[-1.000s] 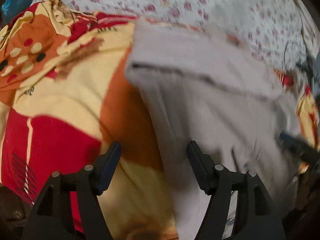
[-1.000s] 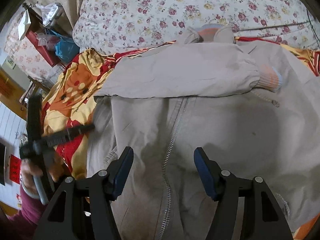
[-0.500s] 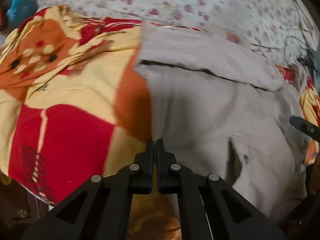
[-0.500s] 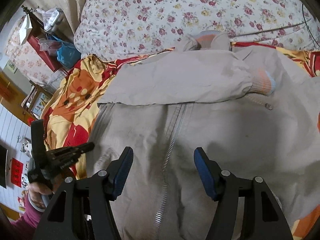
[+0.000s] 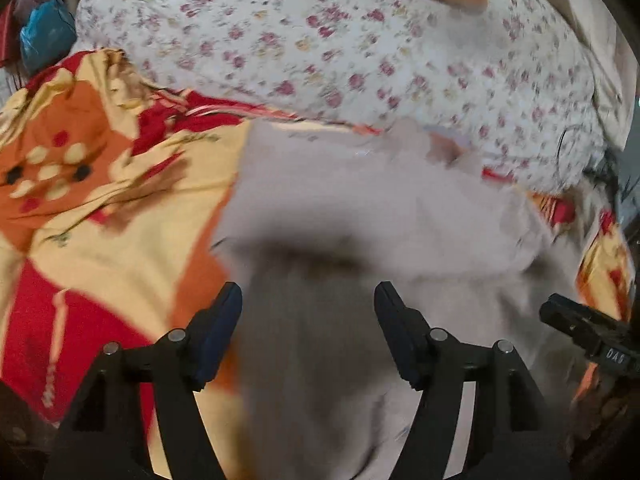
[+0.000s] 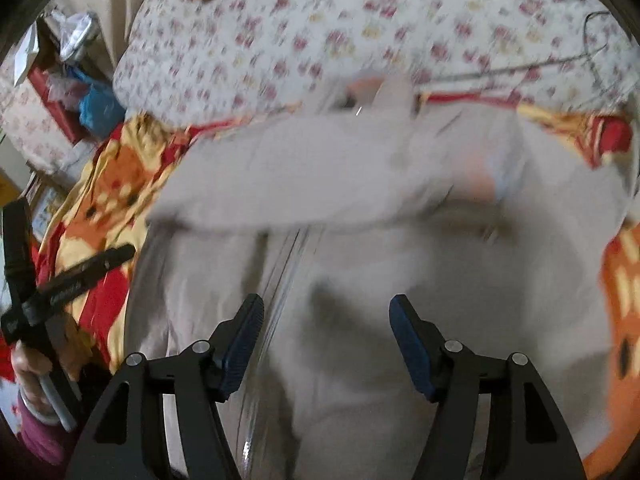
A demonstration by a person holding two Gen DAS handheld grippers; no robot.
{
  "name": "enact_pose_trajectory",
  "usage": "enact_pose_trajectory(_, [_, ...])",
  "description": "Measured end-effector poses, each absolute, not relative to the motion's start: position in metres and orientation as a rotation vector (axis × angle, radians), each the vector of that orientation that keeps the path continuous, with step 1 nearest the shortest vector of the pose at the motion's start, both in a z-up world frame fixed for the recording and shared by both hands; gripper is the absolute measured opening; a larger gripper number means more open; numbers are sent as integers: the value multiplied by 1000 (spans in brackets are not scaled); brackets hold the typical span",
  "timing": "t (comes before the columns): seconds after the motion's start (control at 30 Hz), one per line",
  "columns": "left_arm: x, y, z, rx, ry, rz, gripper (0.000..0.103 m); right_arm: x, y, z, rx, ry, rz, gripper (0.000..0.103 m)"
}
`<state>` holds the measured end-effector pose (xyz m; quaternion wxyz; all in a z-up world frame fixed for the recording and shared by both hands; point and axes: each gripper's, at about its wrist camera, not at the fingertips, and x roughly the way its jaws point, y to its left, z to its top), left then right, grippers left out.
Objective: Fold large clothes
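A pale grey zip-up jacket (image 5: 360, 200) lies front-up on the bed, blurred in both views. One sleeve (image 6: 320, 168) is folded across the chest, its orange-striped cuff (image 6: 480, 176) pointing right. The zipper (image 6: 280, 272) runs down the middle. My left gripper (image 5: 308, 292) hovers over the jacket's left edge; its jaws are opening and nothing is between them. My right gripper (image 6: 326, 304) stands open above the lower front, just right of the zipper, holding nothing. Each gripper shows in the other's view: the right gripper (image 5: 580, 324) and the left gripper (image 6: 72, 280) with the hand (image 6: 28, 364) that holds it.
A red, orange and yellow blanket (image 5: 100, 220) lies under the jacket. Behind it is a white floral quilt (image 5: 320, 40) with a thin dark cable (image 6: 560, 64) across it. A blue bag (image 6: 96, 104) and clutter sit beyond the bed's left side.
The left gripper was open, snapped shut half a second ago without cloth in it, and stands open again. Both grippers have lifted and tilted back, so more floral quilt shows. The jacket lies as before.
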<state>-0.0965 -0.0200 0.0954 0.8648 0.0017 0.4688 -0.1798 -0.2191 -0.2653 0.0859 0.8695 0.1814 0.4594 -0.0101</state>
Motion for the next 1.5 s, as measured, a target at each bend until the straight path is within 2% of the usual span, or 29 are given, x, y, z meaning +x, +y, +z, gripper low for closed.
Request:
enact_pose_trajectory(0.17, [-61, -63, 94, 45, 988, -365, 70, -184, -283, 85, 321, 913, -94, 67])
enact_pose_trajectory(0.33, [-35, -90, 53, 122, 1067, -354, 70, -153, -311, 33, 395, 1074, -85, 66])
enact_pose_trajectory(0.43, [-38, -94, 37, 178, 1045, -342, 73, -163, -335, 57, 404, 1021, -105, 65])
enact_pose_trajectory(0.63, [-42, -100, 43, 181, 1064, -372, 73, -179, -457, 102, 446, 848, -414, 71])
enact_pose_trajectory(0.8, [-42, -102, 39, 198, 1054, -365, 74, -180, -569, 81, 483, 867, -621, 70])
enact_pose_trajectory(0.87, [-40, -103, 40, 193, 1059, -362, 74, -201, -611, 65, 547, 900, -713, 66])
enact_pose_trajectory(0.93, [-38, -103, 40, 182, 1065, -363, 74, -235, -636, 60, 672, 844, -761, 58])
enact_pose_trajectory(1.03, [-36, -103, 40, 171, 1073, -360, 74, -264, -642, 60, 763, 771, -709, 58])
enact_pose_trajectory(1.23, [-39, -105, 39, 183, 1057, -350, 75, -225, -617, 69, 487, 896, -731, 61])
enact_pose_trajectory(1.47, [-37, -105, 38, 191, 1052, -349, 78, -186, -605, 76, 367, 902, -802, 61])
enact_pose_trajectory(1.5, [-37, -105, 38, 191, 1052, -348, 78, -183, -604, 74, 341, 922, -818, 58])
